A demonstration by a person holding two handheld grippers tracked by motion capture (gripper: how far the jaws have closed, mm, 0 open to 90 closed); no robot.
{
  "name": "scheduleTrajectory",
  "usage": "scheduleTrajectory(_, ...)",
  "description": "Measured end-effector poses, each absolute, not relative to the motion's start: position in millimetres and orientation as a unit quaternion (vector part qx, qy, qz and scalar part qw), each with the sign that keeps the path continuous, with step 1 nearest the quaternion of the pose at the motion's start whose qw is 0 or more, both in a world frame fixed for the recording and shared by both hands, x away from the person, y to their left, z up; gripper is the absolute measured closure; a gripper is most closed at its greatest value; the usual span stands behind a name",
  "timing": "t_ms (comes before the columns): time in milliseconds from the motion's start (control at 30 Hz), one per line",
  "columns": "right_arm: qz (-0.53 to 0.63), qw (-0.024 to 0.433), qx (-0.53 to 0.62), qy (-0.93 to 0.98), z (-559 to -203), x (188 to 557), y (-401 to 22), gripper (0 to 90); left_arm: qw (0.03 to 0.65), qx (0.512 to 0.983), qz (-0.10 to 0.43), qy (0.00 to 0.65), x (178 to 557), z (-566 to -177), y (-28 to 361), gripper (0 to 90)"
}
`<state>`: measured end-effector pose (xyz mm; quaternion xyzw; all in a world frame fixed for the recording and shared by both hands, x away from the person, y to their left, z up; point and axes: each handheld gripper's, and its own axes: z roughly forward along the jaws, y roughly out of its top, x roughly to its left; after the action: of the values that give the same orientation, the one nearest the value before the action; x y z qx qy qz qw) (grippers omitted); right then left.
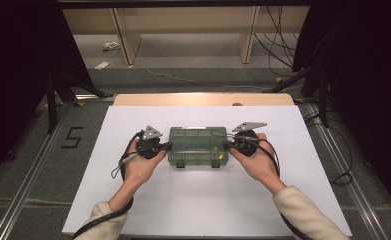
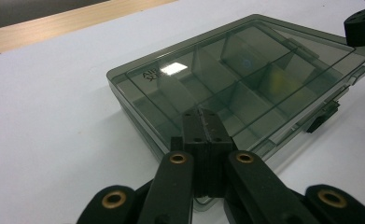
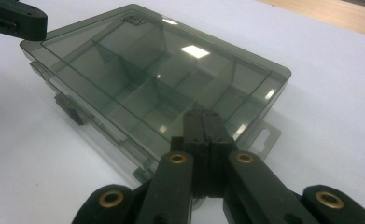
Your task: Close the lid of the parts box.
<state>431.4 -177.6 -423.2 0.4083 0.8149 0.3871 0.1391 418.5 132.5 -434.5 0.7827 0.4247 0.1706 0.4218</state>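
Observation:
A smoky see-through compartment box (image 1: 198, 146) lies shut on the white sheet in mid-table, latches toward the person. Its dividers show through the lid (image 2: 245, 74) (image 3: 143, 70). My left gripper (image 1: 167, 146) sits at the box's left end, jaws pressed together with nothing between them; its tip (image 2: 203, 116) lies over the lid's edge. My right gripper (image 1: 227, 145) mirrors it at the right end, also shut and empty, tip (image 3: 202, 116) over the lid's other edge. Each gripper view catches the opposite gripper's black tip (image 2: 362, 25) (image 3: 17, 21) at the far end. Whether the tips touch the lid I cannot tell.
The white sheet (image 1: 203, 200) covers most of the table; a strip of bare wood (image 1: 203, 99) shows at the far edge. Beyond are a wooden shelf frame (image 1: 183, 30), floor cables (image 1: 283, 50) and dark stands on both sides. A "5" (image 1: 72, 137) is marked on the floor at left.

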Motion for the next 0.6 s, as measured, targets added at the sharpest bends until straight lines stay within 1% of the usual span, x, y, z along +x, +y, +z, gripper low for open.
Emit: scheduleTrajectory(600,0.377,0.130,0.411,0.820,-429.8,432.4,-176.4,90.0,0.416,0.787,0.164,0.425,419.8,-441.7,129.3,90.0)
